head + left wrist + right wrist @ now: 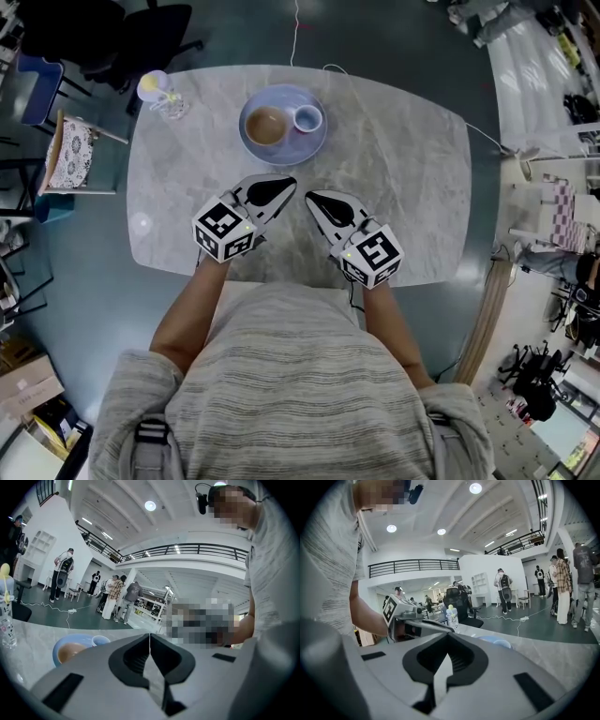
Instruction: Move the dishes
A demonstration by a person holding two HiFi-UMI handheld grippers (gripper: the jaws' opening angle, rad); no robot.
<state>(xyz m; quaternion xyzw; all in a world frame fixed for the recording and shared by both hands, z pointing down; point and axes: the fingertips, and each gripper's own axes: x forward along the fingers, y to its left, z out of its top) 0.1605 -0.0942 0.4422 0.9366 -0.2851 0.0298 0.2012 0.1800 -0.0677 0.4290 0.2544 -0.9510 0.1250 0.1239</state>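
1. Head view: both grippers hover low over the pale grey marbled table (403, 169), their tips angled in toward each other and close together but apart.
2. The left gripper (291, 181) has its fingers pressed together. Its own view shows only a thin seam between the dark pads, with nothing caught in it.
3. The right gripper (310, 197) is closed in the same way. Its pads meet along one line and it holds nothing.
4. The dishes sit just beyond both sets of fingertips, toward the far edge of the table, and neither gripper touches them.
5. They are a round, pale blue plate (281, 150) carrying two smaller pieces side by side.
6. The piece on the left gripper's side is a shallow bowl (267, 126) with a brown inside.
7. The piece on the right gripper's side, touching or almost touching the bowl, is a small cup (307, 119) with a white rim and a pale blue inside.
8. In the left gripper view the plate lies ahead of the closed fingers and off to their left. In the right gripper view a sliver of it shows just past the fingertips, to their right.
9. Farther beyond the left gripper's fingers and well to their left, near the table's far corner, stands a clear bottle (167, 97) with a yellow top.
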